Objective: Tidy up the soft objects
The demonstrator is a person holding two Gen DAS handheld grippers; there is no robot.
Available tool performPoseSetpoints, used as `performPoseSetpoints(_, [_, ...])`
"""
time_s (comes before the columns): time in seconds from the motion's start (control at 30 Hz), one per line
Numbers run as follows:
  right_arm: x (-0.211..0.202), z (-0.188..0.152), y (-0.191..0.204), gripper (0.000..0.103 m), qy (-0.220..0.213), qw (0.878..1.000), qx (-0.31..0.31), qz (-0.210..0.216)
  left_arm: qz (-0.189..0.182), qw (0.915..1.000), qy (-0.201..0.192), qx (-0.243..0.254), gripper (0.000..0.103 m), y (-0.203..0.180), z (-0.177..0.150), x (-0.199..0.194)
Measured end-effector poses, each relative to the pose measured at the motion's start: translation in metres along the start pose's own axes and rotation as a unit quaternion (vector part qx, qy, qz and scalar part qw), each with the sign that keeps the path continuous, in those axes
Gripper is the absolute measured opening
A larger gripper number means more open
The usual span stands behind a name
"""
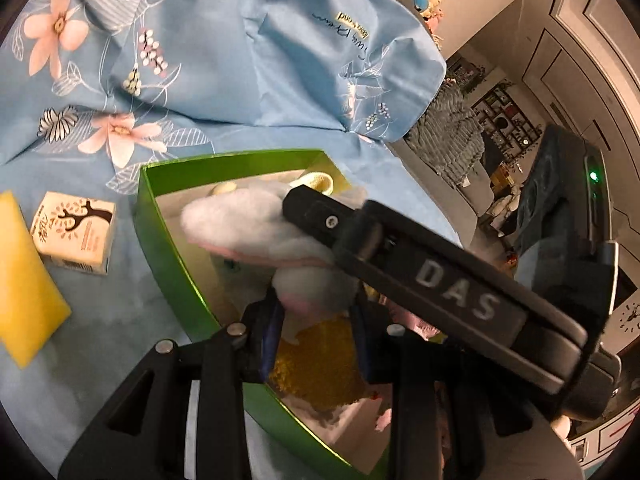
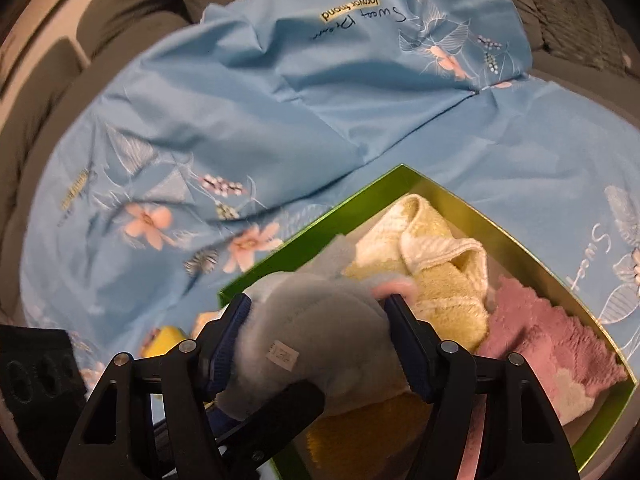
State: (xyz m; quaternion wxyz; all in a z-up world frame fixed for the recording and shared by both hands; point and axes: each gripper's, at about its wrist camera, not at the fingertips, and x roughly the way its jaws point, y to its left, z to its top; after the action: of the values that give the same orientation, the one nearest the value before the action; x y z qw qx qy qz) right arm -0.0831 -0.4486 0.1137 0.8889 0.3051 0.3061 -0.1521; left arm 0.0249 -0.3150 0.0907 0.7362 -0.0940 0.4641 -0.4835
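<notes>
Left wrist view: your left gripper (image 1: 316,320) pinches the lower part of the pale blue plush toy (image 1: 256,220), its blue pads pressed into the fluff, above the green box (image 1: 160,216) on the floral blue sheet (image 1: 208,60). Your right gripper (image 1: 304,204) crosses from the right, its black finger lying against the toy's upper part. A yellow sponge (image 1: 28,280) and a small carton (image 1: 74,232) lie to the left, outside the box. Risk: with two grips on one soft body, pulling apart would likely stretch or tear loose the fluff, and a stray finger could catch the near box wall and shift the box.

Right wrist view: your right gripper (image 2: 318,336) clamps the toy (image 2: 312,332) across its wide body, jaws spread far yet pads pressing both flanks. The toy hangs over the box's near left corner (image 2: 280,252), just beside the folded yellow towel (image 2: 432,264); a pink towel (image 2: 540,344) fills the right side. Risk: released here, the toy may well tumble over the left wall.
</notes>
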Motion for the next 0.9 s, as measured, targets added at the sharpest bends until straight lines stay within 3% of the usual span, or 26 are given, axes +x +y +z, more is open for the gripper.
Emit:
performPoseSetpoints(0.1, [0.005,-0.002,0.001,0.069,0.003,1.0,-0.011,-0.029,0.004,0.9999,0.008,-0.006,0.031,0.002,-0.002,0.003])
performPoseSetpoints(0.2, [0.011,-0.002,-0.004,0.069,0.019,0.999,-0.006,-0.028,0.01,0.9999,0.012,0.0,0.035,0.001,-0.004,0.002])
performPoseSetpoints(0.43, [0.022,-0.003,-0.006,0.069,0.044,0.998,-0.005,-0.041,0.043,0.9988,-0.023,0.007,0.039,0.002,-0.014,-0.029])
performPoseSetpoints(0.53, [0.022,-0.004,0.0,0.069,0.043,0.998,-0.017,-0.049,0.045,0.9983,-0.036,-0.002,0.05,0.006,-0.021,-0.046])
performPoseSetpoints(0.63, [0.017,-0.008,0.007,0.07,0.028,0.997,-0.032,-0.06,0.054,0.9973,-0.05,0.001,0.058,0.005,-0.03,-0.064])
performPoseSetpoints(0.67, [0.014,-0.009,0.009,0.073,0.023,0.997,-0.036,-0.064,0.064,0.9964,-0.055,0.006,0.065,0.004,-0.034,-0.071])
performPoseSetpoints(0.83, [-0.011,-0.015,0.021,0.083,-0.02,0.993,-0.063,-0.1,0.101,0.9917,-0.076,0.022,0.079,0.003,-0.052,-0.098])
performPoseSetpoints(0.9, [-0.021,-0.017,0.025,0.084,-0.033,0.991,-0.066,-0.114,0.112,0.9896,-0.089,0.018,0.079,0.006,-0.06,-0.11])
